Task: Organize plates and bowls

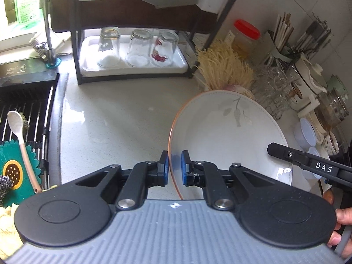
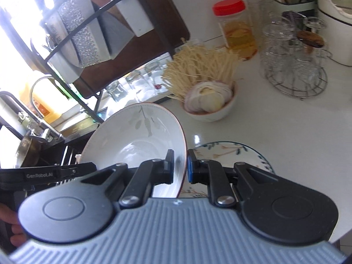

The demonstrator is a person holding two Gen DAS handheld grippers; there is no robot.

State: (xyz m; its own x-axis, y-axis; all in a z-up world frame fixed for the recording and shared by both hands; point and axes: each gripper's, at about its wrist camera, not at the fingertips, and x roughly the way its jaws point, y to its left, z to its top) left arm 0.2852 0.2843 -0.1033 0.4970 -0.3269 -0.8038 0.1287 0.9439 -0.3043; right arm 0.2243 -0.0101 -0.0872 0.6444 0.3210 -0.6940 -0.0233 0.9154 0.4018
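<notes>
1. The white bowl (image 1: 228, 136), with its brown rim and faint leaf print, is in the air above the counter (image 1: 114, 118), tilted, with you holding it on two sides.
2. Beneath it in the right camera lies a flat plate (image 2: 231, 151) with a blue leaf border, resting on the counter just under the bowl's right edge. From this I judge the sorting is partway: the bowl is picked up but not yet set down anywhere.
3. A small bowl (image 2: 211, 105) full of sliced onion and thin mushrooms stands further back. It holds food, so it is probably not part of the stack.
4. Your left gripper (image 1: 175, 166) is nearly closed, its blue pads on either side of the bowl's left rim, pinching it.
5. Your right gripper (image 2: 180, 165) is likewise narrowed onto the opposite rim, one finger inside the bowl and one outside.
6. Left of the counter is the sink rack (image 1: 28, 107) with a spoon on it. At the back stands the black shelf (image 1: 77, 50) with upturned glasses on a white tray.
7. Which resting place the bowl is meant for, the pictures do not tell.
</notes>
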